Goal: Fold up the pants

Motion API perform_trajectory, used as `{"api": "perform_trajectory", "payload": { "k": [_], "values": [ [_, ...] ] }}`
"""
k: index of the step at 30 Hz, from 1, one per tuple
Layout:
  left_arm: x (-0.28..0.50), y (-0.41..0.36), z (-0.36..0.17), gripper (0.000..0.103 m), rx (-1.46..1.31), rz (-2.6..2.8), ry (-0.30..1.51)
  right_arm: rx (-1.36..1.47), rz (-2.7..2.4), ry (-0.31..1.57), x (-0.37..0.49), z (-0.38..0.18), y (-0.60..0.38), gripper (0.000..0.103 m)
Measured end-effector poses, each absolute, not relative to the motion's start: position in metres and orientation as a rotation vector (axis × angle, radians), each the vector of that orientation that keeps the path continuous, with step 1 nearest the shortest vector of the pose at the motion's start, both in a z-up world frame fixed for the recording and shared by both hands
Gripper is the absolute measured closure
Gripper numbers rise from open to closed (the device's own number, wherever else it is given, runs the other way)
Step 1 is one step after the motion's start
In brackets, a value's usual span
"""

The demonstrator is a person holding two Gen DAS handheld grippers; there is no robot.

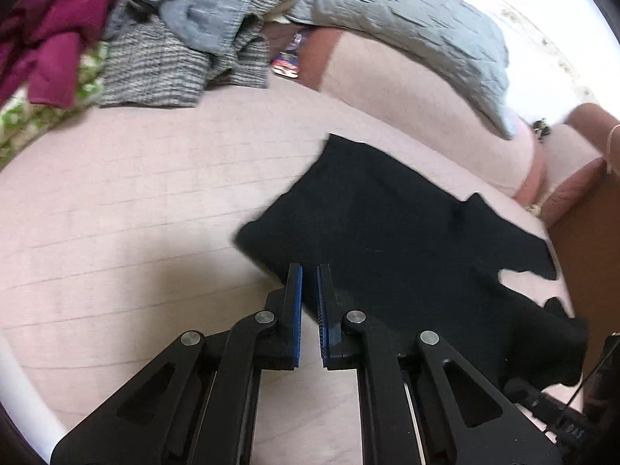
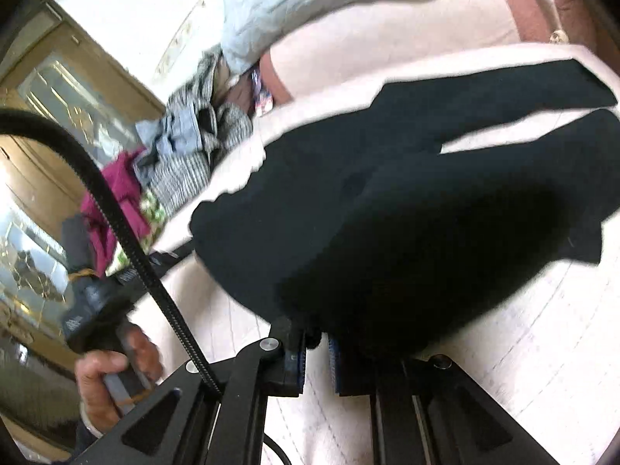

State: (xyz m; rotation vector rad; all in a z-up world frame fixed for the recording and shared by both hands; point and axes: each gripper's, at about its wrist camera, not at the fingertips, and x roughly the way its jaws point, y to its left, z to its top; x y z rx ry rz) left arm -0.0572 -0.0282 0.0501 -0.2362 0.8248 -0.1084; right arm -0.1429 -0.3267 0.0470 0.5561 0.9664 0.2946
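The black pants (image 1: 391, 232) are seen in the left wrist view spread on the pale pink bed cover (image 1: 135, 201), toward its right side, with an uneven edge reaching the cover's right edge. The left gripper (image 1: 309, 271) is held over the near edge of the pants; its blue-padded jaws are pressed almost together, and no cloth can be seen between the pads. A heap of grey knit, blue and magenta clothes (image 1: 155, 38) is piled at the far left corner of the cover, and a grey quilted pillow (image 1: 418, 27) is laid along its far edge. In the right wrist view, the pants (image 2: 407, 201) are seen blurred, the two legs stretched toward the right edge of the cover (image 2: 523, 310), with a bunched part raised just before the right gripper (image 2: 317, 343). Its jaws are drawn close, and a dark fold of the pants is pinched between them. At the left, a hand (image 2: 112, 372) is seen gripping the handle of the other tool.
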Motion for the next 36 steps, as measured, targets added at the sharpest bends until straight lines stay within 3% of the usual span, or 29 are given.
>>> {"api": "perform_trajectory", "payload": {
  "k": [4,6,7,8,20,27,34,36],
  "values": [
    [-0.055,-0.02,0.033,0.097,-0.274,-0.121,0.909,0.599,0.271,0.998,-0.157,0.031,-0.333,0.084],
    [-0.059,-0.022,0.034,0.097,-0.267,-0.137,0.902,0.547,0.26,0.989,-0.167,0.04,-0.339,0.069],
    [-0.061,-0.025,0.036,0.097,-0.258,-0.143,0.896,0.522,0.254,0.979,-0.172,0.044,-0.343,0.055],
    [-0.063,-0.028,0.039,0.097,-0.251,-0.152,0.891,0.504,0.249,0.97,-0.176,0.049,-0.347,0.05],
    [-0.075,-0.086,0.048,0.095,-0.244,-0.312,0.946,0.38,-0.012,0.895,-0.21,0.098,-0.453,0.049],
    [-0.078,-0.157,0.057,0.095,-0.174,-0.51,0.966,0.49,-0.085,0.955,-0.161,0.069,-0.52,0.049],
    [-0.086,-0.225,0.061,0.095,-0.067,-0.651,0.959,0.544,0.044,0.95,-0.115,0.059,-0.523,0.05],
    [-0.088,-0.239,0.059,0.095,-0.04,-0.672,0.967,0.524,0.113,0.985,-0.099,0.049,-0.511,0.078]
  ]
}}
